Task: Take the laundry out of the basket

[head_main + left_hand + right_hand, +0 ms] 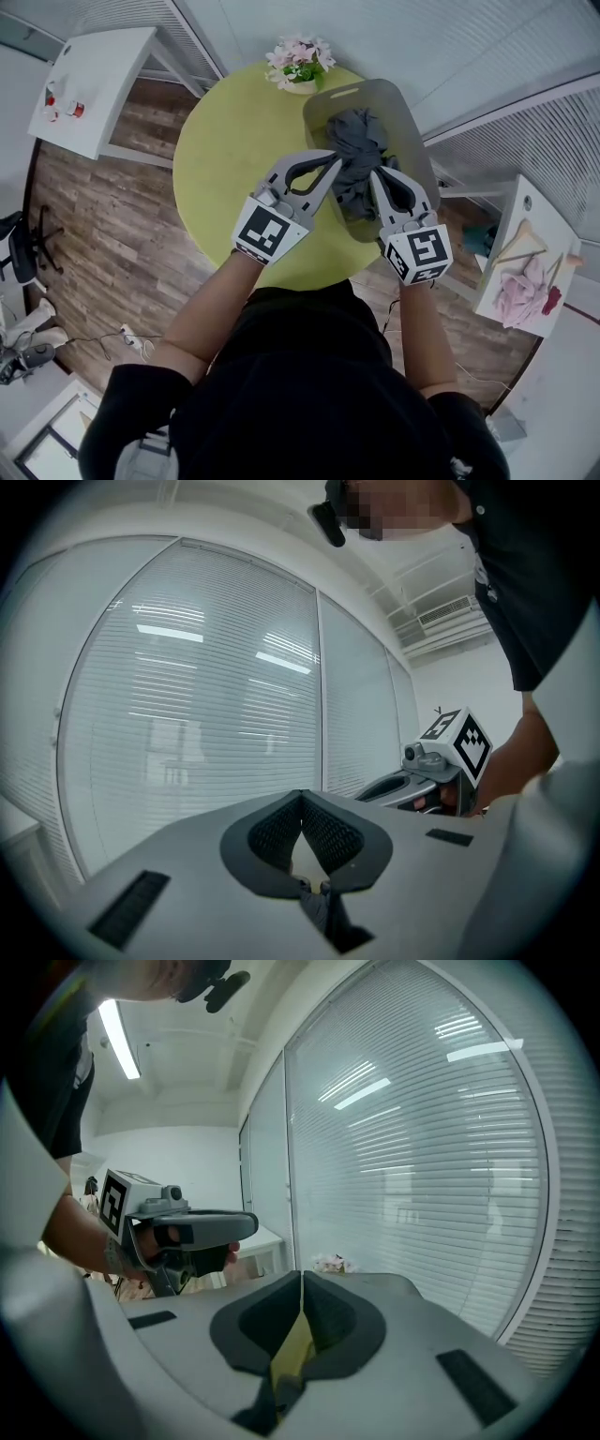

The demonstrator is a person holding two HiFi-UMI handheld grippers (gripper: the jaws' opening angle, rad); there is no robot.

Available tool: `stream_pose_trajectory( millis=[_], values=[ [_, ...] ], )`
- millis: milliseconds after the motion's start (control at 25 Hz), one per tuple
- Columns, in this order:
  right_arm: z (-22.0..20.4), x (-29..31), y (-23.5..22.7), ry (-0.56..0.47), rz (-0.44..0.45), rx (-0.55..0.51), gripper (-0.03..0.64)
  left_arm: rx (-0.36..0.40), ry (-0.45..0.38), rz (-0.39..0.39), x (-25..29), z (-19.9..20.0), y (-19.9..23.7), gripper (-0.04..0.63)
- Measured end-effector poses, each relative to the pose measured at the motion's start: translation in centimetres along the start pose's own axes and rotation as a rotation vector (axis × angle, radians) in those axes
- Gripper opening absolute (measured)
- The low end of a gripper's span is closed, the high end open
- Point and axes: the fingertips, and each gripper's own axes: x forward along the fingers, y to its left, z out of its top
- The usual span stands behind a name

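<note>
A bunched dark grey garment sits in the grey laundry basket on the round yellow-green table. My left gripper meets the garment from the left, my right gripper from the right. In the left gripper view the jaws of the left gripper are shut, with a wrinkled scrap of dark cloth low between them. The right gripper is shut too, with yellow table showing through the slit and a grey scrap below. Both views look toward window blinds.
A pot of pink flowers stands on the table just behind the basket. A white side table is at the far left. Another white table at the right carries pink cloth and hangers. Wood floor surrounds the round table.
</note>
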Motion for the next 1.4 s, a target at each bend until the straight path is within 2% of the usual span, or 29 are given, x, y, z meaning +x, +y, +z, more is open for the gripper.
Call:
stream_pose_trajectory(
  millis=[160,320,520,680,800,1000,1120,1400],
  values=[
    [-1.9,1.3,-2.2,0.071,-0.007,0.018,0.025,-0.008,-0.020,-0.004,2.1,-0.4,0.4,0.009],
    [-4.7,2.8,-4.1,0.170,-0.009,0.053,0.026,0.016,-0.014,-0.014,4.2,-0.9,1.0,0.009],
    [-8.5,4.4,-5.9,0.302,-0.029,0.089,0.037,0.011,-0.037,-0.010,6.5,-1.5,1.7,0.009],
    [-11.4,5.9,-7.3,0.404,-0.048,0.135,0.111,0.026,-0.024,-0.026,8.0,-1.7,2.3,0.009],
    [-14.3,7.1,-7.9,0.507,-0.047,0.170,0.135,0.027,-0.038,-0.038,9.3,-1.8,2.7,0.009],
    [-19.8,9.1,-8.7,0.688,-0.023,0.241,0.256,0.025,-0.053,-0.043,11.1,-2.0,3.2,0.009],
    [-21.6,10.1,-9.6,0.730,-0.029,0.283,0.298,0.018,-0.043,-0.045,12.0,-2.5,3.5,0.009],
    [-24.9,11.7,-11.0,0.801,-0.033,0.313,0.348,0.019,-0.035,-0.066,13.5,-3.5,3.8,0.009]
  ],
)
